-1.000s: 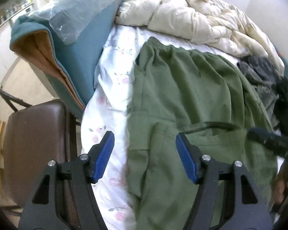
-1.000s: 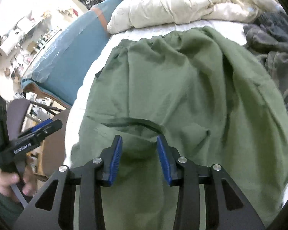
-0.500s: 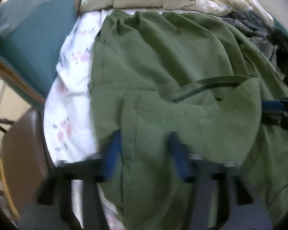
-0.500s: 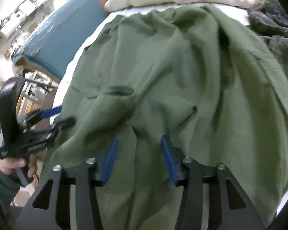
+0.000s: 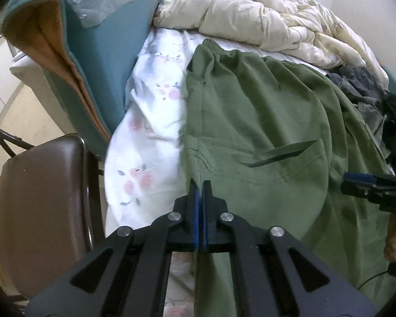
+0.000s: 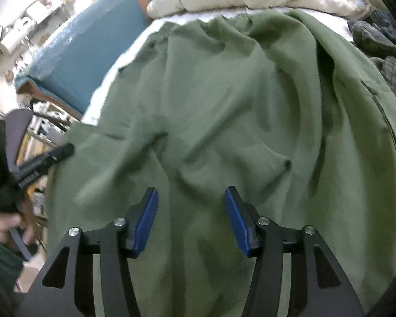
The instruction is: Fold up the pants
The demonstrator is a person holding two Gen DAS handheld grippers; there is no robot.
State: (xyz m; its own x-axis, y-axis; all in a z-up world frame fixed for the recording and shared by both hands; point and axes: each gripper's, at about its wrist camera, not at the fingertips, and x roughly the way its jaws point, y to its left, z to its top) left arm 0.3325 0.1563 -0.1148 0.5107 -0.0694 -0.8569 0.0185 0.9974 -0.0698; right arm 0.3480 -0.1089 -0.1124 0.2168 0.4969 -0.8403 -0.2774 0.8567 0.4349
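Olive green pants (image 5: 264,111) lie spread on the bed, waistband toward the far pillows, a lower part folded up over the upper part. My left gripper (image 5: 199,185) is shut on the left edge of the pants near the fold. My right gripper (image 6: 190,211) is open, its blue pads just above the green cloth (image 6: 237,92) and holding nothing. It also shows at the right edge of the left wrist view (image 5: 369,185). The left gripper (image 6: 39,161) shows at the left of the right wrist view.
The bed has a white floral sheet (image 5: 155,111). A cream duvet (image 5: 264,15) is bunched at the far end. Dark clothes (image 5: 367,95) lie at the right. A teal cushion (image 5: 103,52) and a brown chair (image 5: 39,206) stand left of the bed.
My left gripper went from wide open to shut on the pants' left edge. My right gripper opened wider and shifted a little over the cloth.
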